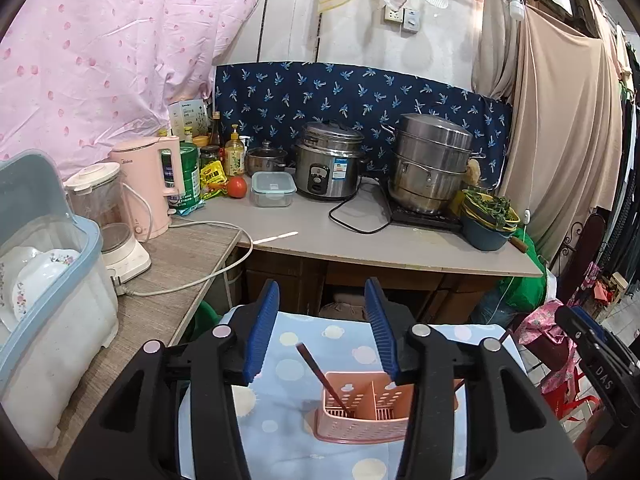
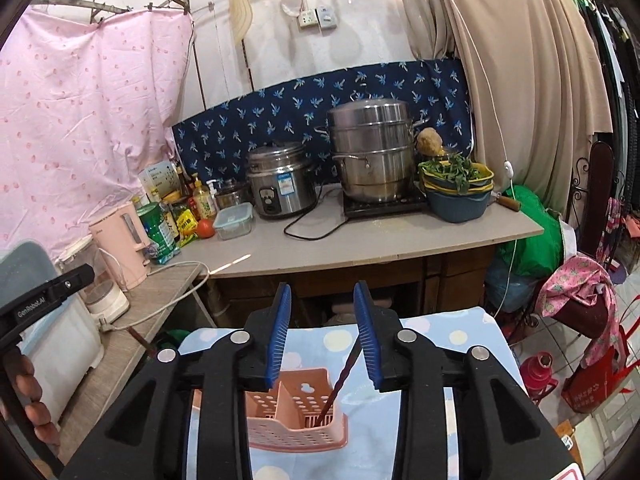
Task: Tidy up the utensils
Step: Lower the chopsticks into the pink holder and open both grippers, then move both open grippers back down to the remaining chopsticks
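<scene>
Both tongs are seen released, with nothing held between their blue pads. Just below the left tongs (image 1: 322, 330), a pink utensil holder (image 1: 366, 414) stands on a blue dotted cloth (image 1: 292, 364) spread over the near table. In the left wrist view, one dark chopstick (image 1: 320, 374) leans in the holder's left compartment, its top tilted away to the left. The same chopstick (image 2: 340, 382) is seen under the right tongs (image 2: 322, 330), close beneath the right pad.

Little of the task appears done, since only one utensil is seen in the holder. A light plastic holder of this kind is judged easy to tip or slide on the cloth if the leaning chopstick is knocked by a descending pad. Whether a second chopstick lies beside the holder cannot be told.

Farther ahead, beyond the tongs, a pale utensil (image 1: 276, 237) lies on the far table (image 1: 400, 246), near a looped black cord (image 1: 356, 216). The cord could be snagged there.
</scene>
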{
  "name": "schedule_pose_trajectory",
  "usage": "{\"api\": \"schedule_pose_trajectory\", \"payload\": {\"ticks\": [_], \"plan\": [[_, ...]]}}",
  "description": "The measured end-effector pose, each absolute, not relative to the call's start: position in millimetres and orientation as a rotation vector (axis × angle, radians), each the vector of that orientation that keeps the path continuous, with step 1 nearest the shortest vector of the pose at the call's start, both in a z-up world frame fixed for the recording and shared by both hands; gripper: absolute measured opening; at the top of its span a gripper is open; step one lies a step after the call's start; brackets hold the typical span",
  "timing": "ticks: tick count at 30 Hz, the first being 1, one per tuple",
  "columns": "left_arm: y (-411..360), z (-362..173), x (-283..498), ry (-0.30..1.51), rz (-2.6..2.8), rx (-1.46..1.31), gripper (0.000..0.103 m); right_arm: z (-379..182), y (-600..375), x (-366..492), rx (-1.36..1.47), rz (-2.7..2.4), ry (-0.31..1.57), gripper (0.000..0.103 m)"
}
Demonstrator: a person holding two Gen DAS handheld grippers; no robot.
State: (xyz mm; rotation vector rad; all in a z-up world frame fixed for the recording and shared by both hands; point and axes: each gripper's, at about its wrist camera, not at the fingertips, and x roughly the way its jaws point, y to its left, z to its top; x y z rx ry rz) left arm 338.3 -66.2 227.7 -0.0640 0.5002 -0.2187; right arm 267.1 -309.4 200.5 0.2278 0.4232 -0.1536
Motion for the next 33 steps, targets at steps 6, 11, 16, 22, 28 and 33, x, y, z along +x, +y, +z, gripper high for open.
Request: {"api": "schedule_pose_trajectory", "payload": {"ticks": [6, 11, 16, 22, 28, 33], "plan": [[-61, 238, 315, 0.482, -0.219, -0.042, 0.053, 214, -302, 241, 0.213, -0.153, 0.401, 0.037], [-48, 242, 288, 0.488, -0.213, -0.03, 0.054, 217, -299, 209, 0.227, -0.146, 0.403, 0.039], [-31, 229, 256, 0.516, -0.203, -0.024, 0.054, 207, -295, 170, 0.236, -0.144, 0.425, 0.04], [-12, 198, 216, 0.582, -0.195, -0.017, 0.054, 181, -288, 118, 0.248, -0.143, 0.478, 0.04], [-1, 161, 176, 0.653, -0.199, 0.009, 0.054, 141, -276, 71, 0.249, -0.149, 0.564, 0.04], [7, 129, 151, 0.726, -0.207, 0.02, 0.054, 110, -269, 40, 0.246, -0.16, 0.637, 0.04]]}}
